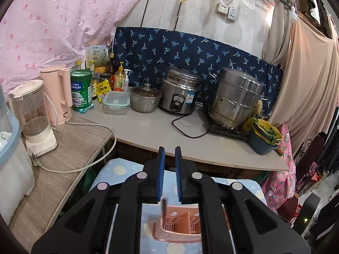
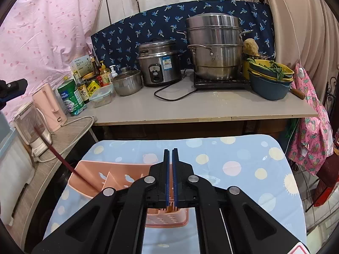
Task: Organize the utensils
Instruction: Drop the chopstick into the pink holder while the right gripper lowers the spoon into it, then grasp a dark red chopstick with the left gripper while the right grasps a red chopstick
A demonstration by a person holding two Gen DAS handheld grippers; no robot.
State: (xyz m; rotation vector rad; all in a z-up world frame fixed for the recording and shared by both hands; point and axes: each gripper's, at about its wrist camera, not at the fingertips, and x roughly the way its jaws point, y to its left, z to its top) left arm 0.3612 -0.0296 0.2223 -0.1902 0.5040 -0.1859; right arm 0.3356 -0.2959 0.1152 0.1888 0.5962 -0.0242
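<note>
A pink plastic utensil holder (image 2: 110, 177) with slotted compartments stands on the blue dotted tablecloth (image 2: 233, 165). It also shows in the left wrist view (image 1: 180, 224), below my left gripper (image 1: 169, 150). A dark red chopstick (image 2: 59, 156) leans in the holder's left compartment, its top pointing up and left; its blurred end shows in the left wrist view (image 1: 164, 207). My left gripper's jaws stand slightly apart with nothing between them. My right gripper (image 2: 170, 151) is shut and empty above the holder's right side. The left gripper's tip shows at the far left of the right wrist view (image 2: 12, 89).
A grey counter (image 2: 201, 108) behind the table carries a steamer pot (image 2: 216, 46), rice cooker (image 2: 159, 63), small lidded pot (image 2: 127, 82), stacked basins (image 2: 271, 80) and bottles. A side shelf (image 1: 63, 148) at left holds a pink kettle (image 1: 57, 95) and a blender (image 1: 36, 114).
</note>
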